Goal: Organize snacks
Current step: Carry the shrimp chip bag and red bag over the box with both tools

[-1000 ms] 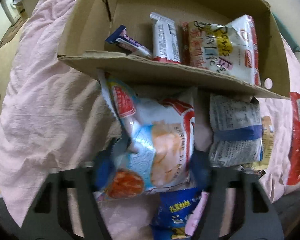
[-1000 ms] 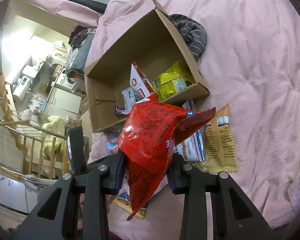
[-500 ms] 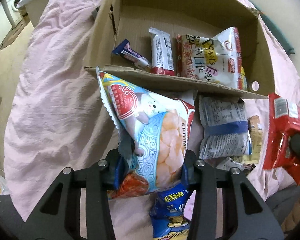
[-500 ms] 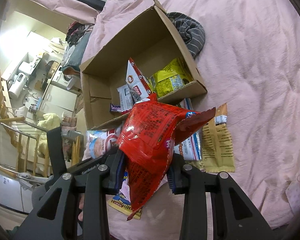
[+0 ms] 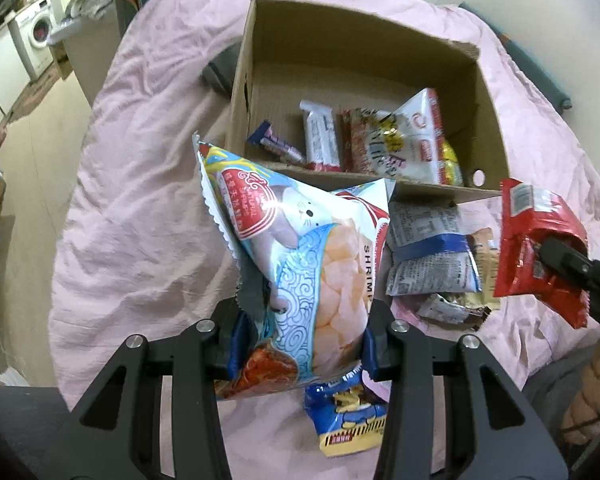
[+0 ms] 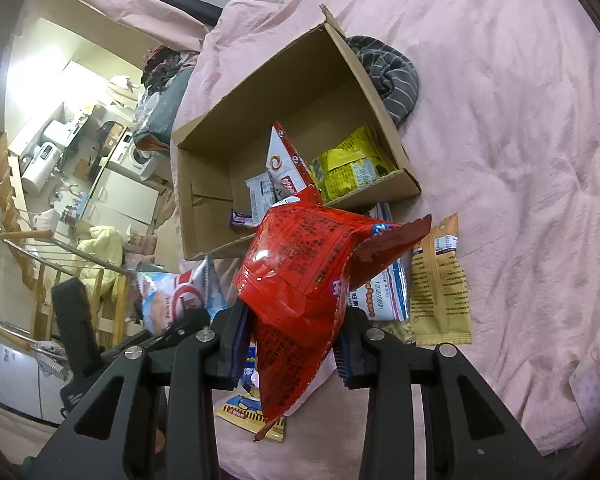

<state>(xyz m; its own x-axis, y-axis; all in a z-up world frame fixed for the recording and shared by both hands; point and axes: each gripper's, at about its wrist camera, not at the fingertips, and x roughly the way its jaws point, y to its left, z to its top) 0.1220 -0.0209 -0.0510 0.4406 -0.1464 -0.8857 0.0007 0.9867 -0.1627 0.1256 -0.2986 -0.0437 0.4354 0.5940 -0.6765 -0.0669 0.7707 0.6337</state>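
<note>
My left gripper (image 5: 302,344) is shut on a blue and white shrimp chips bag (image 5: 304,256) and holds it in the air before the open cardboard box (image 5: 356,56). My right gripper (image 6: 290,344) is shut on a red snack bag (image 6: 304,264), also lifted; it shows at the right of the left wrist view (image 5: 536,248). The box (image 6: 284,92) holds several snack packs, among them a white bar (image 5: 320,136) and a yellow bag (image 6: 352,164).
The box sits on a pink bedspread (image 5: 140,200). Loose packets lie in front of it: a grey and blue pack (image 5: 428,252), a tan sachet (image 6: 440,280), a blue pack (image 5: 348,416). A striped grey cloth (image 6: 392,76) lies behind the box. The bed edge drops off at left.
My left gripper has lifted the shrimp chips bag up and back from the box front, so the box interior now shows. The right gripper with the red bag has come into the left view.
</note>
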